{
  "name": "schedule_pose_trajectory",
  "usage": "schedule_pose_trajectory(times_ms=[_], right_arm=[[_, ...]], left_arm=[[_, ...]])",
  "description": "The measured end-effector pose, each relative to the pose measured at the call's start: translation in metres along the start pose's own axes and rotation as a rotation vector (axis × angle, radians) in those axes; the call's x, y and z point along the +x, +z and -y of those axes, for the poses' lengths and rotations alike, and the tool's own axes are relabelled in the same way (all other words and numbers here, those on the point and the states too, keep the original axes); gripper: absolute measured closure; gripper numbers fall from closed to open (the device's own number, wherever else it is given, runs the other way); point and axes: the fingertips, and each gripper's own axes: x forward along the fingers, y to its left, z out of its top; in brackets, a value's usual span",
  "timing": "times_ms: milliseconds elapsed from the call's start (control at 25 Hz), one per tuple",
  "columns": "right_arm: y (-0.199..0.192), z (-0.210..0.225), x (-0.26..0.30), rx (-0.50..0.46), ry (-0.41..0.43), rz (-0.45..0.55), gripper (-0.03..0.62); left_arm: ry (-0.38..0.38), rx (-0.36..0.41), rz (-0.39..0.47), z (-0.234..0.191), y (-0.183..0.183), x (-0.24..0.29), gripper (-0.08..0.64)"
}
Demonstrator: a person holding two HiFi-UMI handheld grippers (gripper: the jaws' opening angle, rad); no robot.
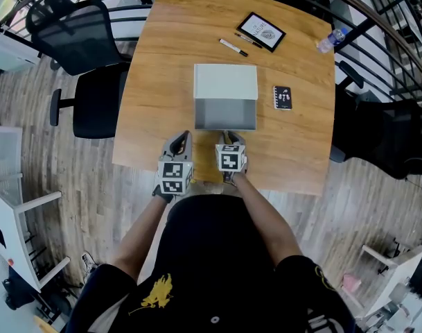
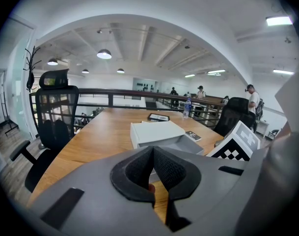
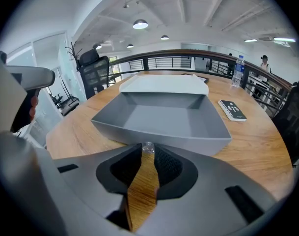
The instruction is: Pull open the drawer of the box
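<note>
head view: we see the white box (image 1: 225, 80) in the middle of the table (image 1: 162, 82), its grey drawer (image 1: 225, 114) drawn well out toward us. the right gripper (image 1: 229, 137) sits at the drawer's near wall. the left gripper (image 1: 181, 139) hangs just beside it, off the drawer. we judge the pull nearly done. 1 more tug could slide the drawer clean out of its sleeve, or drag the light box along the smooth wood, since nothing braces it.

left gripper view: the left gripper (image 2: 153, 150) has its 2 ribbed black pads pressed together on nothing. the box (image 2: 154, 132) lies ahead, flat-lidded, matte and sharp-edged.

right gripper view: the right gripper (image 3: 147, 152) is closed to a thin slit, its tips pinching a small clear knob (image 3: 148, 148) on the front wall of the drawer (image 3: 161, 122). the knob looks glassy and rounded, so we think it could slip from the pads if the pull goes off-axis. the drawer is an empty, thin-walled grey tray with a dull finish. a black notebook (image 3: 232, 110) lies to its right on the varnished grain.
</note>
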Motion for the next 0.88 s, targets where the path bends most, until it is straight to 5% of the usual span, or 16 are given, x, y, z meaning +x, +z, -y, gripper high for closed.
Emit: schedule_pose_trajectory(times_ms=[120, 320, 440, 520, 880], right_arm=[[0.002, -0.005, -0.002, 0.012, 0.040, 0.009, 0.430], [0.011, -0.005, -0.018, 0.021, 0.074, 0.023, 0.434], [0.024, 0.001, -0.038, 0.009, 0.074, 0.069, 0.486], [0.039, 0.007, -0.058, -0.021, 0.059, 0.118, 0.585], [0.130, 0.046, -0.157, -0.026, 0.063, 0.394, 0.595]], left_arm=[[0.005, 0.002, 0.003, -0.001, 0.001, -0.001, 0.551], [0.012, -0.002, 0.011, -0.001, 0.007, -0.005, 0.551], [0.011, 0.003, 0.016, -0.001, 0.011, -0.006, 0.551], [0.007, 0.009, 0.020, 0.001, 0.015, -0.007, 0.551], [-0.005, 0.027, 0.150, 0.011, 0.081, -0.021, 0.551]])
